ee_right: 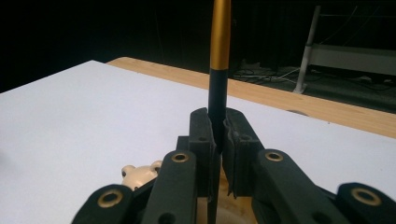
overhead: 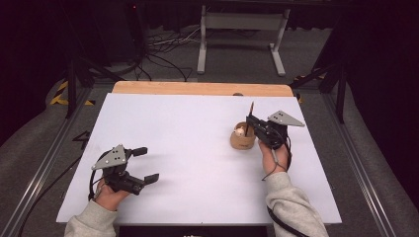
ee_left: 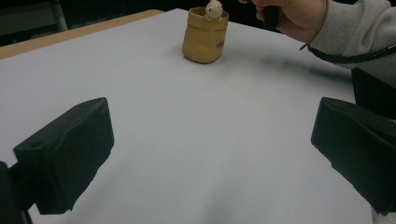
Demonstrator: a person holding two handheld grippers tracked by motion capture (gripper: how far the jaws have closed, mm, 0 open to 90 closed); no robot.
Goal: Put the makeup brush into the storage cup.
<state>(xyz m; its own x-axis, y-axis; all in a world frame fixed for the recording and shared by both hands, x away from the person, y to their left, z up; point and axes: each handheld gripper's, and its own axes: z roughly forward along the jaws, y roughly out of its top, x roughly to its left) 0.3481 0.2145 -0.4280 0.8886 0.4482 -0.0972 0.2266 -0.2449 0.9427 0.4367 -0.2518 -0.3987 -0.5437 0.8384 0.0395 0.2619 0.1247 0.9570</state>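
A slim pen (ee_right: 219,70), black below and gold above, is clamped upright between the closed jaws of the right gripper (overhead: 253,122), just above a tan wooden pen holder (overhead: 242,138) on the white desk (overhead: 188,148). The left gripper (overhead: 143,165) is held wide open, empty.

right claw (overhead: 250,120) gripping pen (overhead: 251,109), above holder (overhead: 242,139)

A black pen (ee_right: 218,93) with a gold band stands over the tan cup (overhead: 242,139); beside the cup, the surface (overhead: 188,148) is white.
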